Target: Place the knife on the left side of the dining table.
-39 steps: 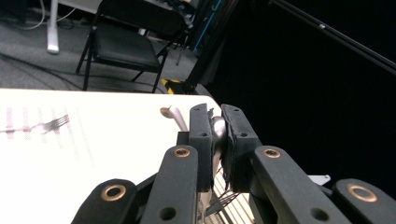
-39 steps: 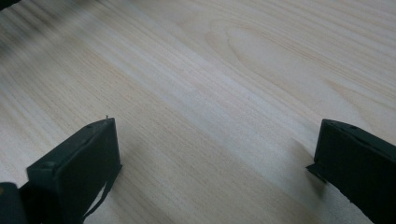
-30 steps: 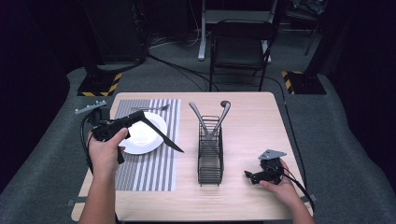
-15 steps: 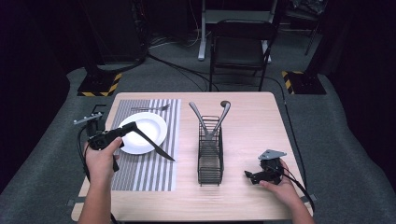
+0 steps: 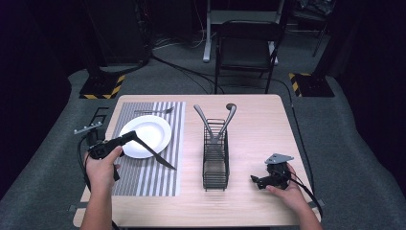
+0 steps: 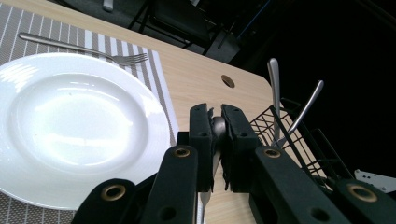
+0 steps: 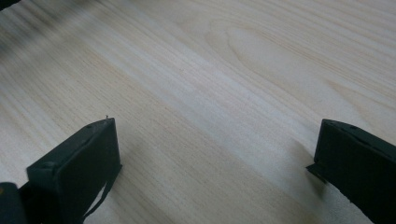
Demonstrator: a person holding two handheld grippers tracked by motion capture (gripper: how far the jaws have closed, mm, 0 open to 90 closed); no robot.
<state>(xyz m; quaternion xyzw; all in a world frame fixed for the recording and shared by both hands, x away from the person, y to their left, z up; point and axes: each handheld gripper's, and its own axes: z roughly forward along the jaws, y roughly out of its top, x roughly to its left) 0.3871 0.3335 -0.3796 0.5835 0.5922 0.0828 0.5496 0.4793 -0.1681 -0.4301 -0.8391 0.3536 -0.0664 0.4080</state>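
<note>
My left gripper [image 5: 130, 137] hovers over the near left rim of a white plate [image 5: 146, 134], shut on a knife [image 5: 158, 155] that slants down to the right across the striped placemat [image 5: 148, 178]. In the left gripper view the jaws of the left gripper [image 6: 215, 112] pinch the knife's rounded metal handle [image 6: 217, 125], with the plate [image 6: 70, 126] just left of them. My right gripper [image 5: 258, 181] rests on the table's near right part, and its jaws [image 7: 215, 140] stand wide apart over bare wood with nothing between them.
A fork [image 5: 153, 111] lies on the placemat beyond the plate. A black wire cutlery rack [image 5: 215, 160] stands mid-table with two utensils [image 5: 230, 115] leaning out of its far end. A black chair [image 5: 246, 48] stands beyond the table. Dark floor surrounds everything.
My left hand has sunk and shifted left and nearer with the knife, which now lies lower over the placemat. The right hand and its gripper have kept still.
</note>
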